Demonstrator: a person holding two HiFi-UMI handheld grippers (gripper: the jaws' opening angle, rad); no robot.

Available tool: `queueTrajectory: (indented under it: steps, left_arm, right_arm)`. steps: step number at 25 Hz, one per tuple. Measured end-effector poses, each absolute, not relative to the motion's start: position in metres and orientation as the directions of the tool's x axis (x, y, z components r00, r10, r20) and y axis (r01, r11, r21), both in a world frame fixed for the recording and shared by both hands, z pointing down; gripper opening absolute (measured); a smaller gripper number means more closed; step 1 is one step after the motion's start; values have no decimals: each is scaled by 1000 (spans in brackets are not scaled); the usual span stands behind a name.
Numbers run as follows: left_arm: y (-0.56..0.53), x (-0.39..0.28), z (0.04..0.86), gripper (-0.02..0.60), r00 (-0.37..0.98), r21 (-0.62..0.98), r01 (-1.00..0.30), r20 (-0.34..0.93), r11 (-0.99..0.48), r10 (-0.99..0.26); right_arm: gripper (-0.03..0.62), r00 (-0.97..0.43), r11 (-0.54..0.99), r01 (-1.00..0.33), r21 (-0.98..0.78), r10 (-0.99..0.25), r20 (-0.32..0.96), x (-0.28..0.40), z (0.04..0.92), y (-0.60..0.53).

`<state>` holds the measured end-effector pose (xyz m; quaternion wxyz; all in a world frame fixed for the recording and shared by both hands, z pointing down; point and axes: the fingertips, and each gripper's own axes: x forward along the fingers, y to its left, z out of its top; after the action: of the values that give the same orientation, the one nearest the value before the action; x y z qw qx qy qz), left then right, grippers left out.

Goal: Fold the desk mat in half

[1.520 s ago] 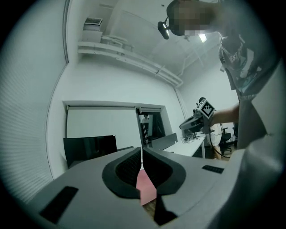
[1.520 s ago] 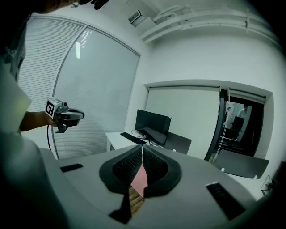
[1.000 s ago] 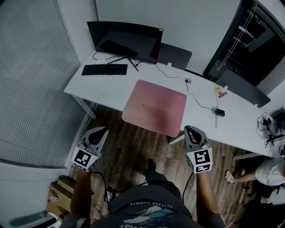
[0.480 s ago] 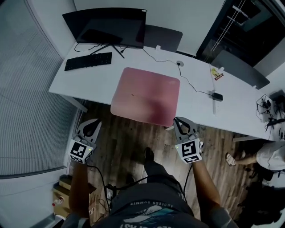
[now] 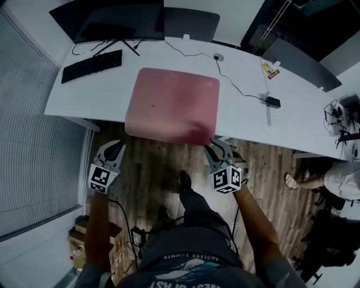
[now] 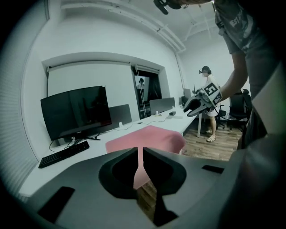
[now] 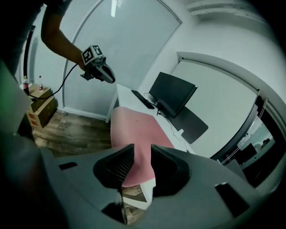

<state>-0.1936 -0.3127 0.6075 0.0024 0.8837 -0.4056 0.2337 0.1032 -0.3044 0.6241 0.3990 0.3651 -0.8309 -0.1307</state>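
The left gripper (image 5: 115, 148), held in the person's left hand, has its two dark jaws closed to a thin slit with nothing caught in it. It hangs over the floor, near the left near corner of the mat but below it and apart from it. The right gripper (image 5: 216, 147), held in the right hand, has just been opening its jaws. They stand a little apart, and in the right gripper view the pads press on nothing. The mat shows through the gap, beyond the jaws. Its tips sit just beside the right near corner of the mat; whether they touch it cannot be told.

Below both grippers runs a dark wood plank floor (image 5: 157, 169). A long white desk (image 5: 253, 118) stretches across the top of the head view. On its middle lies the pink rectangular desk mat (image 5: 171, 104), flat and unfolded, with its near edge drooping over the desk's front edge towards the person. Behind the mat, at the desk's far left, stands a wide black monitor (image 5: 112, 17). A flat black keyboard (image 5: 91, 66) lies in front of the monitor, left of the mat and apart from it. To the right of the mat, well apart, rests a small black box (image 5: 273, 102).
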Motion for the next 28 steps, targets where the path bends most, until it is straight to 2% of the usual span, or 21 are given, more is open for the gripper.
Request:
queueTrajectory:
  steps: [4, 8, 13, 17, 21, 28]
  left_arm:
    - [-320, -186, 641, 54, 538, -212, -698, 476, -684, -696]
    - [-326, -181, 679, 150, 488, -261, -674, 546, -691, -682]
    - [-333, -184, 723, 272, 366, -386, -634, 613, -670, -700]
    - [-337, -189, 748, 355, 265, -506, -589, 615, -630, -742]
    - [-339, -184, 763, 374, 208, -579, -558, 596, -595, -775]
    - [-342, -170, 781, 375, 190, -628, -520, 576, -579, -795]
  right_arm:
    - [208, -361, 718, -434, 544, -692, 626, 113, 667, -300]
    - [283, -308, 727, -345, 594, -685, 660, 118, 706, -298]
    - [321, -263, 720, -230, 655, -694, 670, 117, 746, -298]
    - [358, -214, 663, -149, 734, -746, 630, 120, 765, -306]
    - [371, -199, 622, -87, 778, -777, 598, 125, 777, -316]
    - [371, -202, 603, 5, 798, -781, 591, 127, 799, -318]
